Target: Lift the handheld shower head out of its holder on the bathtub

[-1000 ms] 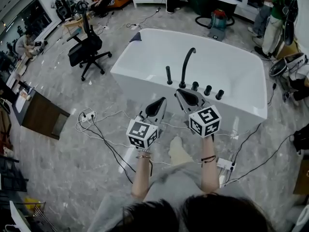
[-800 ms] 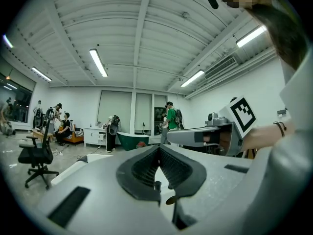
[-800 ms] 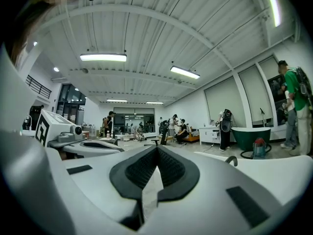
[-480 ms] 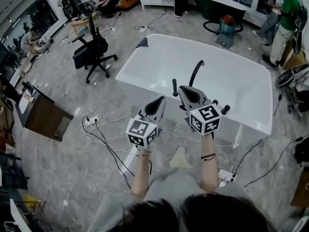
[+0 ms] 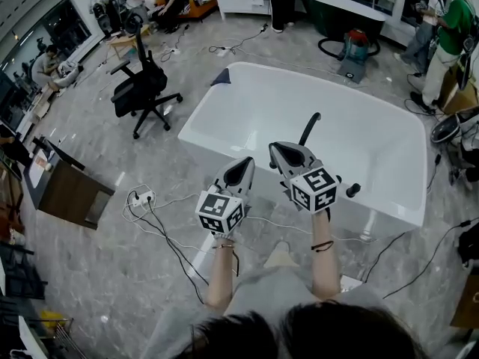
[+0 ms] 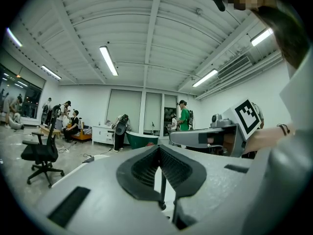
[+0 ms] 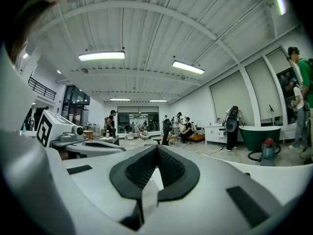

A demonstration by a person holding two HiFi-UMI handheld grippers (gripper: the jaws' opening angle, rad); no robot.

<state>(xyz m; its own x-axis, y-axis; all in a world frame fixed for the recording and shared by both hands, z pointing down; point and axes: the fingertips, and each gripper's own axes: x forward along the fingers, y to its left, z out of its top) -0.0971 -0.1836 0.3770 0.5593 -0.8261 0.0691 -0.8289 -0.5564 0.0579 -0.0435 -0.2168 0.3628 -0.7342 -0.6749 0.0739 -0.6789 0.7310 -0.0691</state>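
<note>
Left claw point(image 5: 242, 164) and right claw point(image 5: 287, 151), both mine, jaws together, empty, near white bathtub point(image 5: 200, 109) and its black spout point(image 5: 309, 128).

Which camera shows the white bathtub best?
The head view: nearly the whole bathtub lies below, with its black spout. The two gripper views catch only slivers of its white rim.

You're looking at a smooth, glossy white bathtub point(image 5: 206, 142) mid-frame with a matt black tap point(image 5: 309, 126) at its near rim, on a polished grey stone-look floor point(image 5: 90, 275), while your left gripper point(image 5: 241, 169) and right gripper point(image 5: 288, 154) have matt grey plastic shells and ribbed black pads point(image 7: 132, 173).
</note>
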